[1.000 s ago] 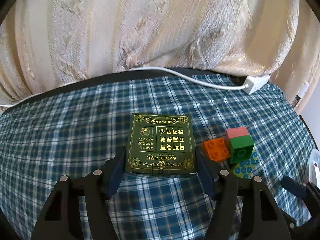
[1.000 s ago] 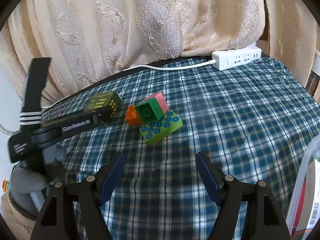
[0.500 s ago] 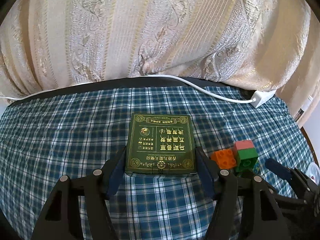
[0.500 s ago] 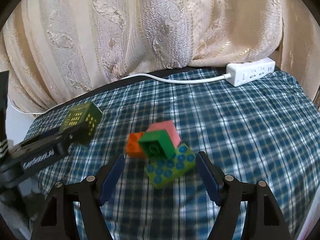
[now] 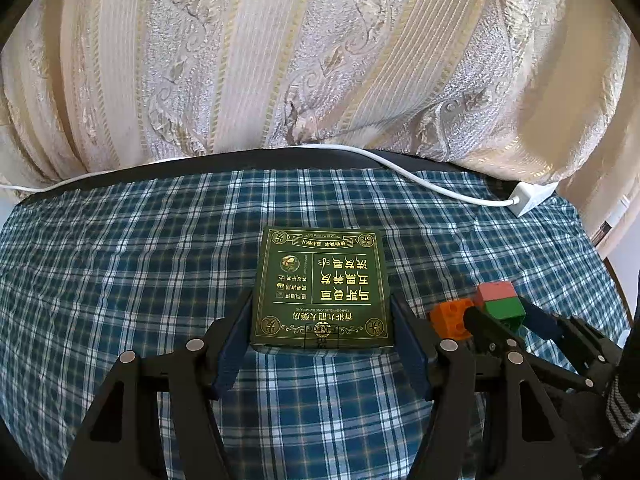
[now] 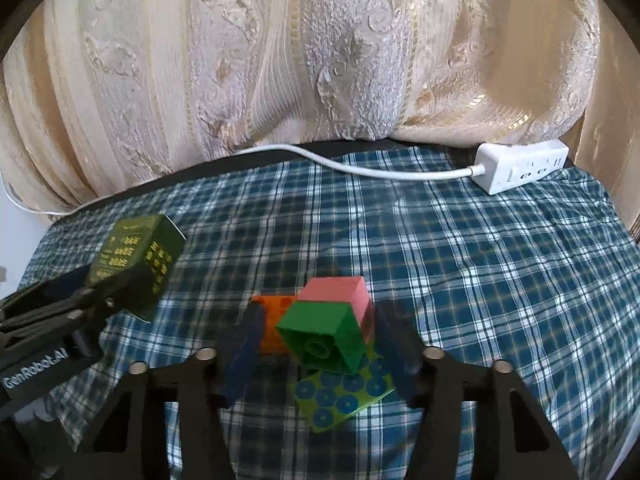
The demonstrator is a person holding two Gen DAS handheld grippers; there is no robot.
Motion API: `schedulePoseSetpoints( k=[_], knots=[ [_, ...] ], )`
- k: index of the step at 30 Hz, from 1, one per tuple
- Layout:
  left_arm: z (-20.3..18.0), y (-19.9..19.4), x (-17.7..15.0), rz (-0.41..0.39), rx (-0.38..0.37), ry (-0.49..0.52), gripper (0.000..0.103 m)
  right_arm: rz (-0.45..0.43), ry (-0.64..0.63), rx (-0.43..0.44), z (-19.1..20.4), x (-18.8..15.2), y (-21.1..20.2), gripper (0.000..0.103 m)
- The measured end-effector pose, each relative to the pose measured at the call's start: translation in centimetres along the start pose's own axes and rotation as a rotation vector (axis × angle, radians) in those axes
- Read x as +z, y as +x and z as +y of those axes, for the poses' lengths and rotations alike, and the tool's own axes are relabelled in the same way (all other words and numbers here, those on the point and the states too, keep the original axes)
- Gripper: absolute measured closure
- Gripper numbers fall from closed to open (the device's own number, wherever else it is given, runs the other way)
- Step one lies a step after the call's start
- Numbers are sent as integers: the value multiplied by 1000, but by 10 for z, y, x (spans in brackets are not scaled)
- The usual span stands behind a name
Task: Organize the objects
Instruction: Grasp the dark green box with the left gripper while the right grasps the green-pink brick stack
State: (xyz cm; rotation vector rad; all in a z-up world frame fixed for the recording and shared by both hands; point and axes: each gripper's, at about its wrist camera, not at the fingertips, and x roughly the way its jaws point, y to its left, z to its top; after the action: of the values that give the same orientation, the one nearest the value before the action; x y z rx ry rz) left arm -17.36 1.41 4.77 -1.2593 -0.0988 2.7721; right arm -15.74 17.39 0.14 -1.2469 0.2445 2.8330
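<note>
- Left gripper (image 5: pixel 322 334): its two blue pads sit against the left and right sides of a dark green box (image 5: pixel 322 288) with gold print, clamping it. The near edge of the box lies between the fingertips; the rest extends away from the camera over the blue plaid cloth (image 5: pixel 120 280).
- Seen from the right wrist view, the same box (image 6: pixel 136 260) appears at the far left, tilted, clasped in the left gripper's black frame.
- Right gripper (image 6: pixel 318 346): jaws are closing around a cluster of toy bricks. The left pad is level with the orange brick (image 6: pixel 276 320); the right pad stands just beside the pink brick (image 6: pixel 340 294). Whether the pads already press on the bricks cannot be told.
- Brick cluster: a green brick (image 6: pixel 324 336) sits in front of the pink one, the orange brick just to their left, all on or against a lime plate with blue studs (image 6: pixel 344 396).
- A white power strip (image 6: pixel 524 164) lies at the far right edge of the cloth, its cable (image 6: pixel 360 168) running left along the foot of the cream patterned curtain (image 6: pixel 320 60).
</note>
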Motion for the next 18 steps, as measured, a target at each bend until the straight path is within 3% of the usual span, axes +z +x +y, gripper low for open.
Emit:
schedulePoseSetpoints(
  k=[8, 18],
  knots=[
    [-2, -2, 0, -5, -6, 2, 36, -23, 1, -4, -5, -3, -15, 67],
    [-8, -14, 2, -25, -25, 11, 36, -44, 25, 12, -14, -18, -44, 68]
  ],
)
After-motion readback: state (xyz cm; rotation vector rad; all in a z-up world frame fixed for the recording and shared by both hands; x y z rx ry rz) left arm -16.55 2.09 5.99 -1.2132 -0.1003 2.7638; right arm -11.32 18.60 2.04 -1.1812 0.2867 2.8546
